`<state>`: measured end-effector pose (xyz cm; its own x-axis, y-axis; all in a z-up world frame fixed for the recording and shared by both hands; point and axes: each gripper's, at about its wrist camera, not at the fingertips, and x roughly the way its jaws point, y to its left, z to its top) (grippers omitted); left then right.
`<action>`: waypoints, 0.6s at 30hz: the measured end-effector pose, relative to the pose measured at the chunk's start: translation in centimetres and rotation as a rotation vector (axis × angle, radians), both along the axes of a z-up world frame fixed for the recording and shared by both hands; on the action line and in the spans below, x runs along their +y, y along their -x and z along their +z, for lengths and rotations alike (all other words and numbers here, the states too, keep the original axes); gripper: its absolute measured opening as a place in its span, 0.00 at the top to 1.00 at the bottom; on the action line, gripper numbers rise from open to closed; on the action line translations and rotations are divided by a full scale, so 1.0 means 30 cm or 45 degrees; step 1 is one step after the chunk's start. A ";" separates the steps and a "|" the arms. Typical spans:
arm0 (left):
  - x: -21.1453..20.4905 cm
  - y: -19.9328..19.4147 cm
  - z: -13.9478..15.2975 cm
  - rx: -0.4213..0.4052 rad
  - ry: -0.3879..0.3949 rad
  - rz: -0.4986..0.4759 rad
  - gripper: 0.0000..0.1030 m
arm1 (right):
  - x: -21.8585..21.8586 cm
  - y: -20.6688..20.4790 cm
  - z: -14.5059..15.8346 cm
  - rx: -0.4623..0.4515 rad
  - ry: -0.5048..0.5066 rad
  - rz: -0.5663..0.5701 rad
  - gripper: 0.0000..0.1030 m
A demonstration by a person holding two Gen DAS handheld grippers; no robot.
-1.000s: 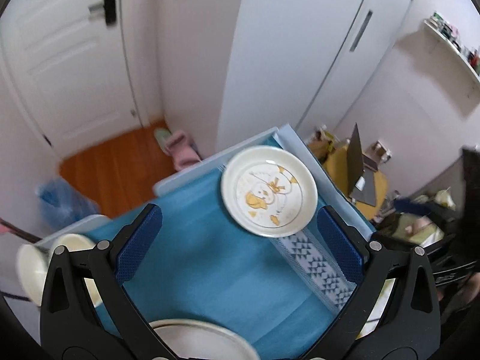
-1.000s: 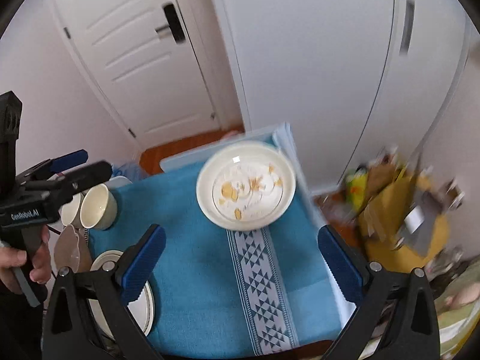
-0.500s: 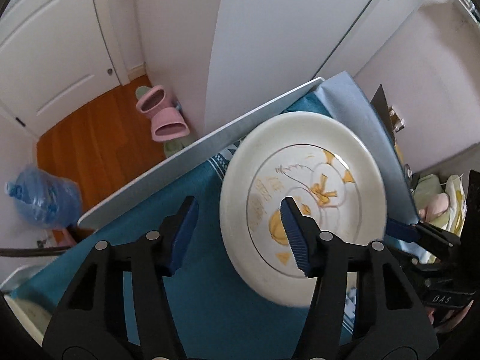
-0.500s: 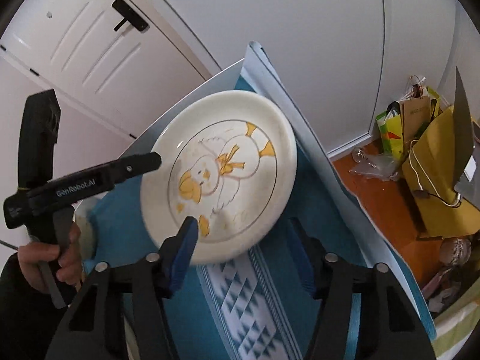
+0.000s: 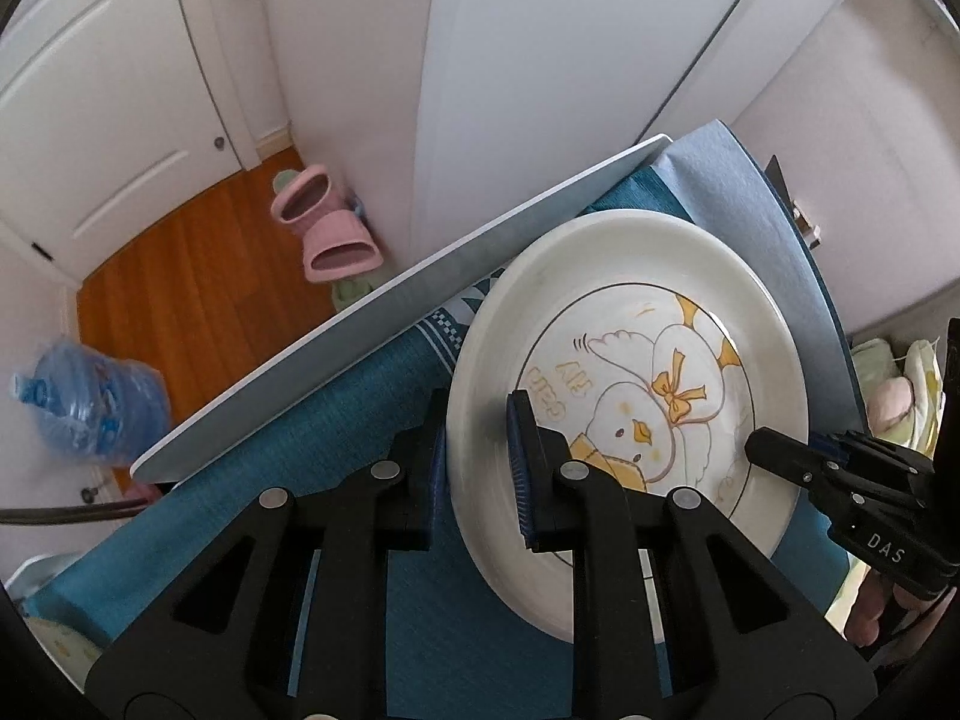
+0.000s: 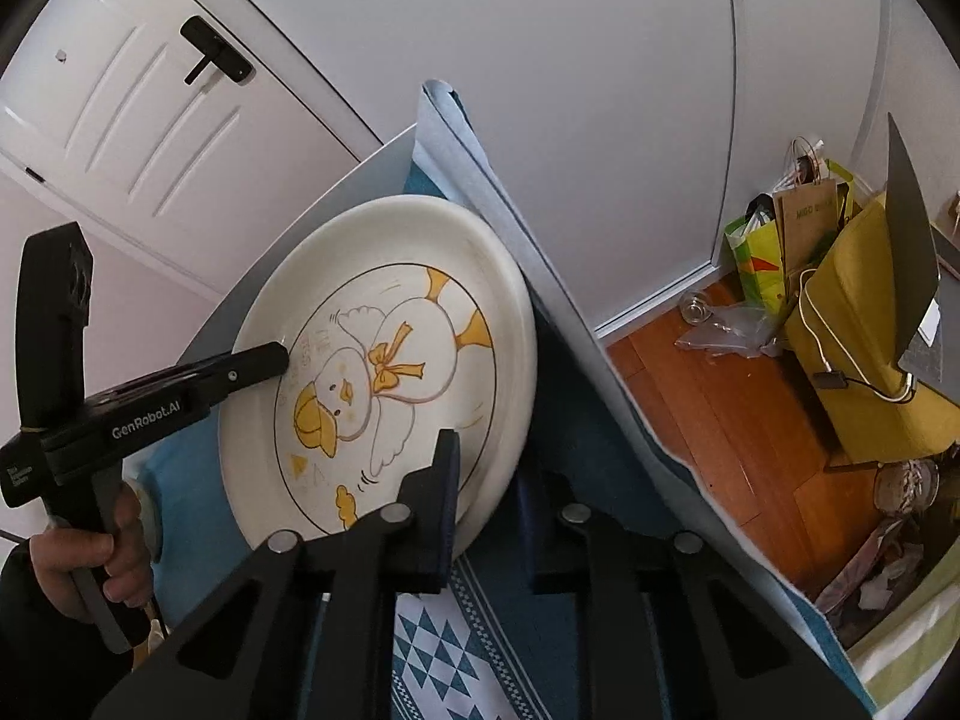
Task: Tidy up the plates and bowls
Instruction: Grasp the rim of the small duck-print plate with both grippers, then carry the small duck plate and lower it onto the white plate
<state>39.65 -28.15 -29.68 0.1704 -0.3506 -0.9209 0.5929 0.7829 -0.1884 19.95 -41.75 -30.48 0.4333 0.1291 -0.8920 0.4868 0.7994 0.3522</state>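
At frame centre both grippers, left (image 5: 477, 462) and right (image 6: 489, 492), have just closed their jaws on the plate (image 5: 624, 396): lift level, together.

— What have you got hold of?

— A round white plate (image 5: 624, 396), printed with a yellow duckling wearing a bow, ringed by a thin dark line.

— Lying flat?

— It looks tilted over the blue cloth (image 5: 336, 420) on the desk, near its far corner. My fingers pinch its rim on two opposite sides.
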 end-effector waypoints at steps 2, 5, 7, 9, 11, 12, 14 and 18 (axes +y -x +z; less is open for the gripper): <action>0.002 0.009 0.012 -0.011 0.005 0.006 0.84 | -0.003 0.005 0.007 -0.014 0.002 0.005 0.85; 0.008 0.029 0.050 -0.037 0.016 0.016 0.84 | -0.002 0.010 0.034 -0.036 0.034 0.026 0.85; 0.012 0.038 0.078 -0.052 0.024 0.025 0.84 | 0.001 0.012 0.066 -0.055 0.057 0.046 0.85; 0.024 0.057 0.124 -0.073 0.032 0.047 0.84 | 0.001 0.015 0.095 -0.077 0.060 0.059 0.85; 0.043 0.078 0.173 -0.086 0.040 0.080 0.84 | -0.003 0.018 0.137 -0.100 0.057 0.087 0.85; 0.053 0.090 0.199 -0.092 0.049 0.098 0.84 | -0.004 0.019 0.156 -0.106 0.058 0.104 0.85; 0.085 0.128 0.257 -0.114 0.055 0.143 0.84 | 0.002 0.022 0.204 -0.122 0.060 0.150 0.85; 0.154 0.217 0.359 -0.156 0.046 0.247 0.84 | 0.032 0.033 0.298 -0.158 0.062 0.263 0.85</action>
